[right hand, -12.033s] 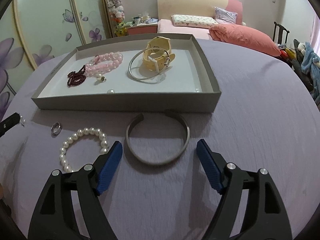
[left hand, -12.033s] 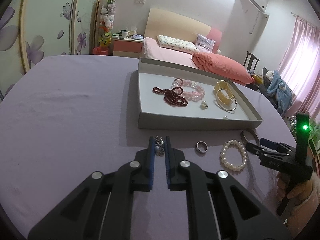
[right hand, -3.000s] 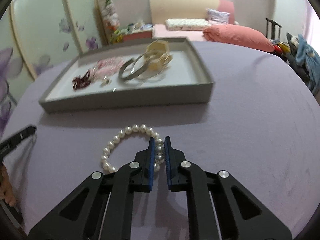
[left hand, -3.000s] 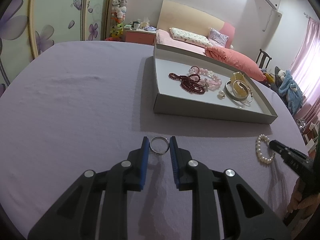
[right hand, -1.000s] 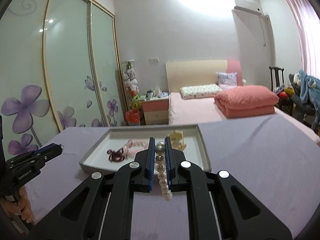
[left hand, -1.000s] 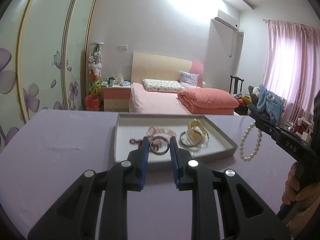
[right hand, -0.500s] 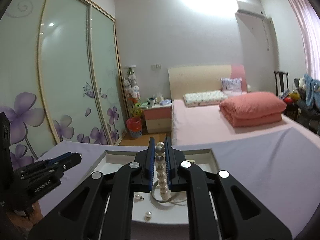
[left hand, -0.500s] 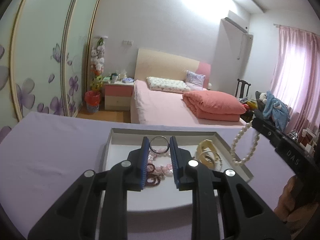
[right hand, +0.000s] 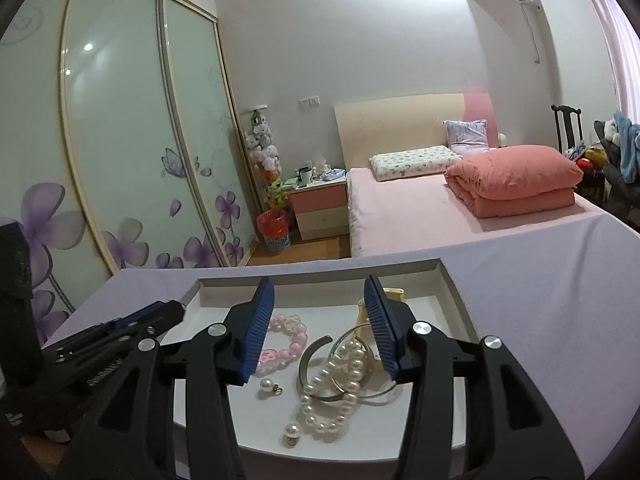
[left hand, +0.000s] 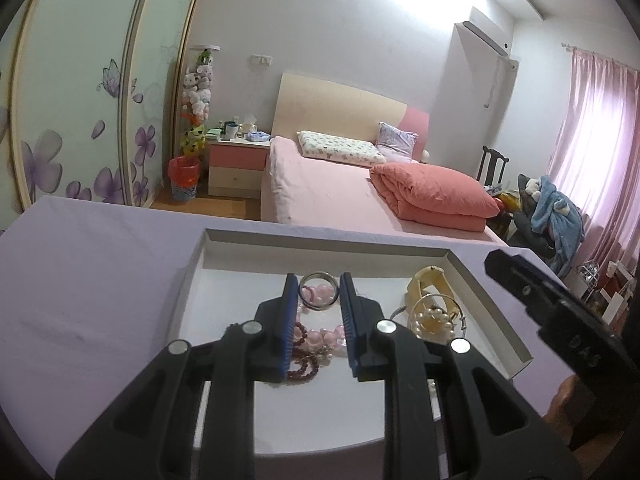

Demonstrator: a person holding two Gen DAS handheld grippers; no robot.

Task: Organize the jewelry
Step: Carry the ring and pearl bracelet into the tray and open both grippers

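My left gripper (left hand: 319, 288) is shut on a silver ring (left hand: 318, 291) and holds it above the grey jewelry tray (left hand: 188, 280). My right gripper (right hand: 320, 300) is open and empty above the same tray (right hand: 456, 292). The white pearl bracelet (right hand: 336, 392) lies in the tray on the silver bangles (right hand: 316, 364); it also shows in the left wrist view (left hand: 434, 316). A pink bead bracelet (right hand: 286, 340), a dark red bead string (left hand: 306, 360), a cream watch (left hand: 428, 284) and loose pearl earrings (right hand: 270, 386) lie in the tray.
The tray sits on a purple-covered table (left hand: 80, 280). Beyond the table's far edge is a pink bed (left hand: 328, 192), a nightstand (left hand: 236, 160), and sliding wardrobe doors (right hand: 120, 140). The right gripper's body (left hand: 560, 320) is at the right of the left wrist view.
My right gripper has opened and let the pearl bracelet drop into the tray. My left gripper has moved lower and further over the tray with the ring still held.
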